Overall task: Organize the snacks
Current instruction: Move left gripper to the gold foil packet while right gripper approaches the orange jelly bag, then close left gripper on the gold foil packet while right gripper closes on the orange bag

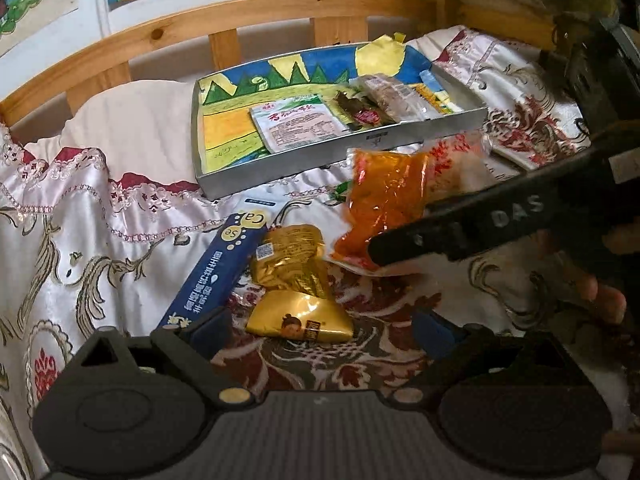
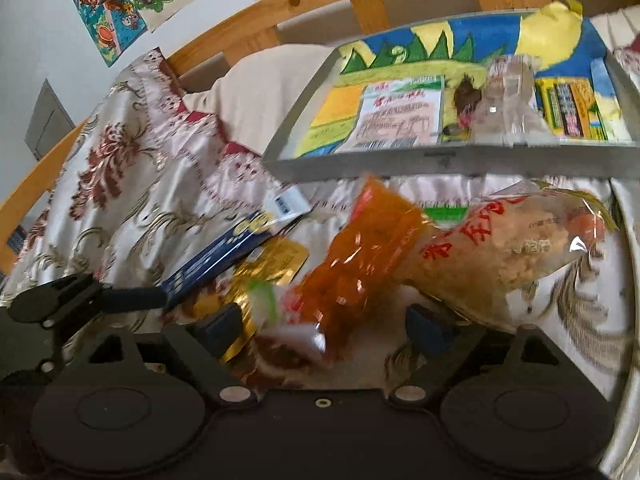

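My left tongs stand wide and empty over the gold packets on the bed. My right tongs stand wide, straddling the orange packet without gripping. The tray beyond holds more snacks.

Bed with wooden rail and patterned bedspread; white wall at upper left carries coloured drawings.
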Demonstrator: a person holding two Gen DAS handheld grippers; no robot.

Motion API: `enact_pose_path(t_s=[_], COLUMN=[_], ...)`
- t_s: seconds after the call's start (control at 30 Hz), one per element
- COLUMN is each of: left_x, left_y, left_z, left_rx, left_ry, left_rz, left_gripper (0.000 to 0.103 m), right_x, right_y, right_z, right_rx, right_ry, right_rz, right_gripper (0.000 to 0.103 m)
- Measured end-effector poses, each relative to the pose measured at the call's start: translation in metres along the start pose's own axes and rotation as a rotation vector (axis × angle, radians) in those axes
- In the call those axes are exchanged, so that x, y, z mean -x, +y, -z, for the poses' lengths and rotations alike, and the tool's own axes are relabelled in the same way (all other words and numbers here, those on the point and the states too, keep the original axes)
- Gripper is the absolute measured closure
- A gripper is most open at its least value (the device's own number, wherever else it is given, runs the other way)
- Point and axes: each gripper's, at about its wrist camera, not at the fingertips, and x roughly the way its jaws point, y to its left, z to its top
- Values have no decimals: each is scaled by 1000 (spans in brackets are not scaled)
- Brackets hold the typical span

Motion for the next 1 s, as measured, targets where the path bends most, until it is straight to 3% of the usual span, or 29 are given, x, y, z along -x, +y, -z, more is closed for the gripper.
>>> enact_pose_path(t_s=[0.23, 0.3, 0.4, 0.6, 0.87, 1.0], left_x=[-14, -17, -21, -28, -40, -48], left_y=[7, 7, 6, 8, 11, 15], left_z=[-6, -6, -5, -9, -21, -27], left_rx=[21, 27, 31, 64, 100, 143], left_ry=[50, 60, 68, 72, 87, 97], left_rz=[-41, -35, -33, -56, -59, -73], left_gripper=[18, 20, 24, 32, 34, 41], right_x=[-23, -26, -25, -16, 18, 25], right_y=[10, 13, 13, 23, 41, 42], right_z=[-1, 1, 0, 3, 5, 4], right_rx=[144, 184, 194, 245, 334, 336], right_ry=[-14, -21, -27, -36, -150, -169], right_rz=[57, 89, 95, 120, 116, 111], right_gripper=[27, 43, 52, 55, 55, 55])
